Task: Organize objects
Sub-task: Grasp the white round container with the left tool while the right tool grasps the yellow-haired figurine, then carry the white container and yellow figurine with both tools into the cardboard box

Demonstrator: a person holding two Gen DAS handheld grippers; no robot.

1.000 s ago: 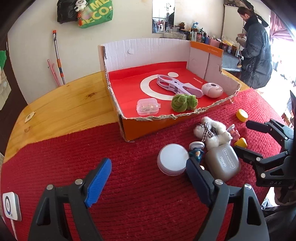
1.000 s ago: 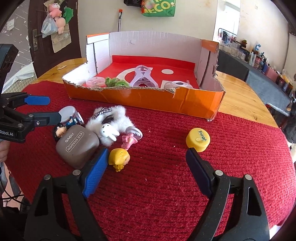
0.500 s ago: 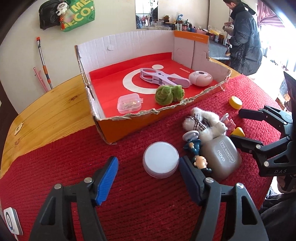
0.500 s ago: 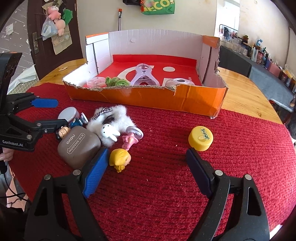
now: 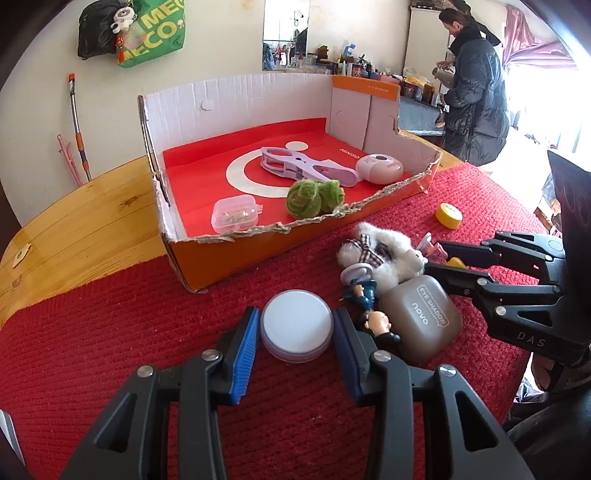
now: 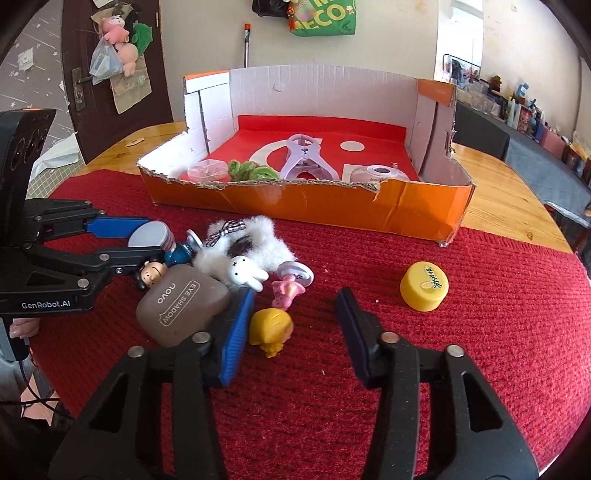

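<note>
Both left gripper (image 5: pixel 295 332) jaws grasp the white round tin (image 5: pixel 296 325); right gripper (image 6: pixel 295 317) gapes, empty.

A flat round white jar (image 5: pixel 296 324) lies lid-up on the red cloth, right between the left gripper's (image 5: pixel 295 334) two fingers.

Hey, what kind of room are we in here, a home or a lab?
Most likely a lived-in home. A wooden table with a red knitted cloth, a shopping bag hung on the wall, and soft toys hanging on the door all suggest a household.
</note>
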